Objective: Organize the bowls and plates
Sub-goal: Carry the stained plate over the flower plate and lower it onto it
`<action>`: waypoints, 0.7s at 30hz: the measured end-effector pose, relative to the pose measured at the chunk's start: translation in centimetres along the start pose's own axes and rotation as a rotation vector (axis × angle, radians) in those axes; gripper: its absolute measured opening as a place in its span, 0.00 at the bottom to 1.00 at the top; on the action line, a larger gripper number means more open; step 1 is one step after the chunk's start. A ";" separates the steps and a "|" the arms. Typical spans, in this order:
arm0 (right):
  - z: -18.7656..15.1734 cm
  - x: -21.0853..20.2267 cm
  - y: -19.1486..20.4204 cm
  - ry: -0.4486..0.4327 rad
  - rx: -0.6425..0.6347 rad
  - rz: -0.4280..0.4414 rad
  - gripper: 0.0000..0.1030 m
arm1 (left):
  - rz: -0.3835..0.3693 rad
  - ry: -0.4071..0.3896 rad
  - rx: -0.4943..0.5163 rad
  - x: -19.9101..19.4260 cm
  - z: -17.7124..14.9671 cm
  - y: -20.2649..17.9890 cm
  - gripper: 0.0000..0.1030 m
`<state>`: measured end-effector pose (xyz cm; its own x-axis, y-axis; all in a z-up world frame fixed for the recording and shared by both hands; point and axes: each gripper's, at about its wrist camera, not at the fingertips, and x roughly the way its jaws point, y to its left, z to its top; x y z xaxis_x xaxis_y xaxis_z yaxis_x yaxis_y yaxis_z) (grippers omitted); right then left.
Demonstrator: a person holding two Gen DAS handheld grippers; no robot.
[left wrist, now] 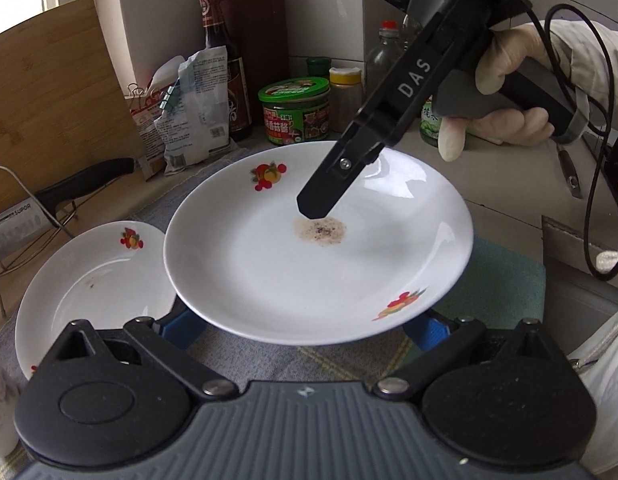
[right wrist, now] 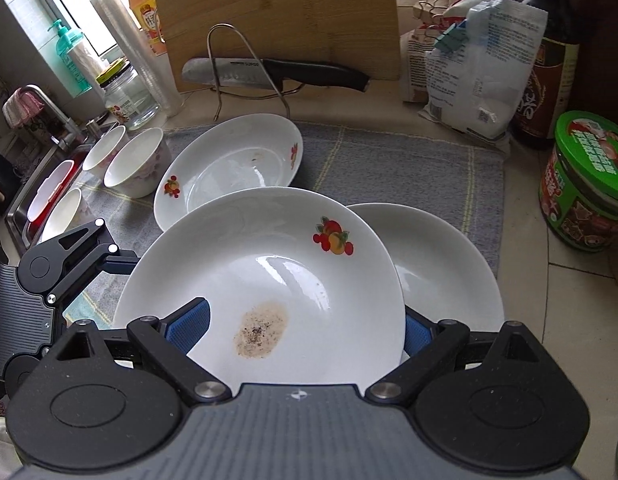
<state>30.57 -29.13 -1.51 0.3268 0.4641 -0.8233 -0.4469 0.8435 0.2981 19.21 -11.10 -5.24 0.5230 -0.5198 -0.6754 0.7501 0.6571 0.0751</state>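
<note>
A white fruit-print plate (left wrist: 309,264) with a brown stain is held up above the grey mat; it also shows in the right wrist view (right wrist: 269,280). My left gripper (left wrist: 305,330) has its blue fingers (left wrist: 427,330) under the plate's near rim, wide apart. My right gripper (right wrist: 305,326) has one blue finger (right wrist: 189,326) above the plate and one below, apparently clamping it; from the left view its upper finger (left wrist: 325,196) rests near the stain. A second plate (right wrist: 441,272) lies below. A third plate (right wrist: 229,164) lies behind, also in the left wrist view (left wrist: 93,284). Bowls (right wrist: 135,162) stand at left.
A knife on a wire rack (right wrist: 269,74) and a cutting board (right wrist: 277,16) stand behind the mat (right wrist: 409,168). Bags (right wrist: 481,68), a sauce bottle (right wrist: 545,64) and a green-lidded jar (right wrist: 585,184) stand at right. The sink (right wrist: 41,196) is at far left.
</note>
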 end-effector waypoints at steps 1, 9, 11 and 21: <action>0.0 0.0 -0.4 -0.002 0.007 -0.005 0.96 | -0.002 -0.002 0.002 0.3 0.2 -0.1 0.99; -0.2 0.4 -2.5 0.006 0.033 -0.019 0.96 | -0.013 0.015 -0.012 2.3 1.3 -0.2 0.99; -0.2 0.7 -2.8 0.009 0.039 -0.015 0.96 | -0.013 0.021 -0.012 2.4 1.4 -0.2 0.99; -0.4 1.8 -3.5 0.025 0.056 -0.002 0.96 | -0.007 0.055 -0.010 3.2 1.5 -0.2 0.99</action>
<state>32.39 -31.37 -4.18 0.3063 0.4565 -0.8353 -0.3992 0.8582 0.3226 21.32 -13.71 -6.28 0.4950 -0.4939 -0.7149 0.7494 0.6591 0.0636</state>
